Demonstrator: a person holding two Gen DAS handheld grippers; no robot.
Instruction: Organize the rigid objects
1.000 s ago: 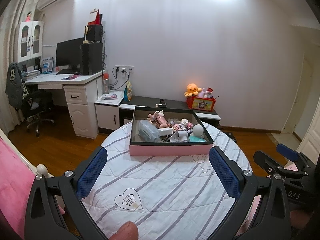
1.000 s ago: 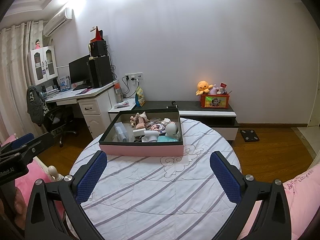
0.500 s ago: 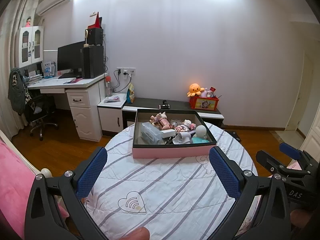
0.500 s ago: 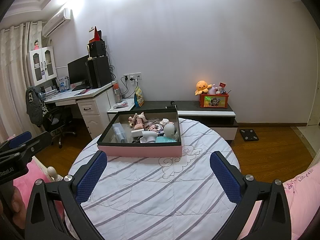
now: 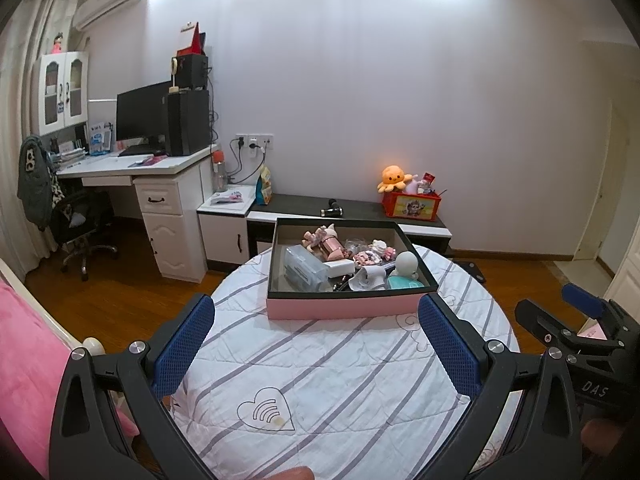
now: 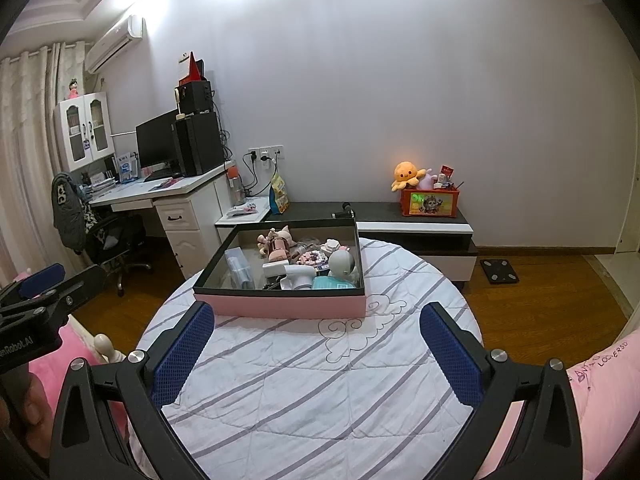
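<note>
Jaws wide apart on left gripper [image 5: 316,344] and right gripper [image 6: 316,344], both empty, above table [image 5: 340,380]

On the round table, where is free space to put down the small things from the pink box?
The striped round tablecloth is bare between the pink-sided box and the two open grippers, left gripper and right gripper. A bare strip lies right of the box. Inside the box it is crowded.
</note>
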